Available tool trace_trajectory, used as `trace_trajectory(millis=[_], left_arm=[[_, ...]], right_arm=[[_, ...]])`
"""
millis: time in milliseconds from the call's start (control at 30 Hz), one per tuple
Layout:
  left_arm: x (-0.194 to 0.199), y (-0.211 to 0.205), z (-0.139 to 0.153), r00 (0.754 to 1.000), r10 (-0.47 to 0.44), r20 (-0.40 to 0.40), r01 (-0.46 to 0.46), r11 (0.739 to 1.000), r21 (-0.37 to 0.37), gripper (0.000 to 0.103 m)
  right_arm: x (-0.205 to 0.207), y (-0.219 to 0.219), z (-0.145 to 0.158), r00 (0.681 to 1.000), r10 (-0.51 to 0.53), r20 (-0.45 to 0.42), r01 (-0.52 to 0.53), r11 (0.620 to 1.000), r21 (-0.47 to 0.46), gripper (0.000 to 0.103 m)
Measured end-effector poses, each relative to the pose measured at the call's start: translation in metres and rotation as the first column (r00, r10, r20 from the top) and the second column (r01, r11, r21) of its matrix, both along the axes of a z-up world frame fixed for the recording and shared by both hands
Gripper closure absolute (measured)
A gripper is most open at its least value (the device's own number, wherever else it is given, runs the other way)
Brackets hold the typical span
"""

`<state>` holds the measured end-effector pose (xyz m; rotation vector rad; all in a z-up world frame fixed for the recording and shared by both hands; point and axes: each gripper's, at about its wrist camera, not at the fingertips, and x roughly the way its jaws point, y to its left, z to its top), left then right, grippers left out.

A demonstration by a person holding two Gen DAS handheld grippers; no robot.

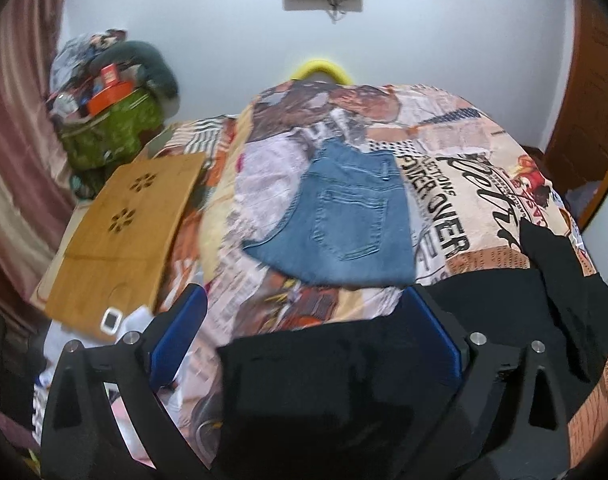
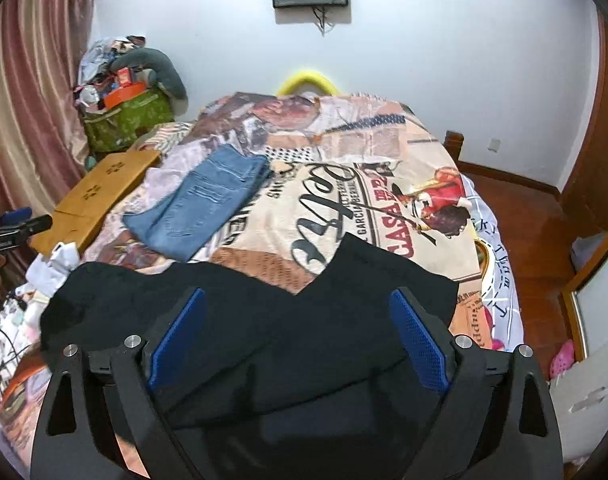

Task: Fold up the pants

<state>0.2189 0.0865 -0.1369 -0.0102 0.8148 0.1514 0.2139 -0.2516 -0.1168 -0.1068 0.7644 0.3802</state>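
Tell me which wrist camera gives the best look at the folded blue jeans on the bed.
The left wrist view. The folded blue jeans sit near the middle of it, large, with back pocket and stitching readable despite slight blur. The right wrist view shows them smaller, off to the left and at a slant, though whole and unobstructed.
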Motion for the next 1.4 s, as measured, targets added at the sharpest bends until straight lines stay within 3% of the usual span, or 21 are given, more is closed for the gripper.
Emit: trace_trajectory(millis=[200, 467, 567, 700, 767, 933, 1000, 1167, 1400], left_arm=[[0.045, -0.029, -0.025, 0.996, -0.072, -0.055, 0.072, 0.997, 0.002, 0.004], [0.087, -0.042, -0.062, 0.988, -0.099, -0.122, 0.1, 0.995, 0.003, 0.004], [0.097, -0.043, -0.074, 0.985, -0.099, -0.141, 0.101, 0.995, 0.012, 0.004], [0.103, -0.045, -0.086, 0.98, -0.109, -0.164, 0.114, 0.993, 0.019, 0.004], [0.104, -0.047, -0.092, 0.978, -0.114, -0.175, 0.12, 0.993, 0.022, 0.004], [0.103, -0.051, -0.097, 0.973, -0.12, -0.199, 0.125, 0.992, 0.013, 0.004], [0.099, -0.053, -0.096, 0.971, -0.125, -0.205, 0.129, 0.992, 0.007, 0.004], [0.086, -0.064, -0.085, 0.964, -0.161, -0.212, 0.163, 0.987, -0.01, 0.004], [0.063, -0.094, -0.069, 0.944, -0.244, -0.223, 0.24, 0.97, -0.046, 0.004]], right_arm=[[0.052, -0.003, -0.031, 0.997, -0.014, -0.081, 0.013, 1.0, -0.006, 0.012], [0.122, -0.001, -0.076, 0.979, -0.028, -0.201, 0.024, 0.999, -0.024, 0.014], [0.144, -0.002, -0.093, 0.971, -0.043, -0.235, 0.036, 0.999, -0.034, 0.023], [0.164, -0.003, -0.112, 0.954, -0.062, -0.293, 0.056, 0.998, -0.027, 0.044], [0.169, -0.004, -0.117, 0.955, -0.073, -0.289, 0.068, 0.997, -0.028, 0.049], [0.169, -0.009, -0.114, 0.965, -0.115, -0.237, 0.11, 0.993, -0.033, 0.086], [0.165, -0.015, -0.11, 0.965, -0.114, -0.235, 0.113, 0.993, -0.017, 0.091], [0.149, -0.031, -0.089, 0.972, -0.122, -0.199, 0.131, 0.991, 0.032, 0.093], [0.096, -0.083, -0.019, 0.984, -0.165, -0.071, 0.171, 0.98, 0.105, 0.093]])
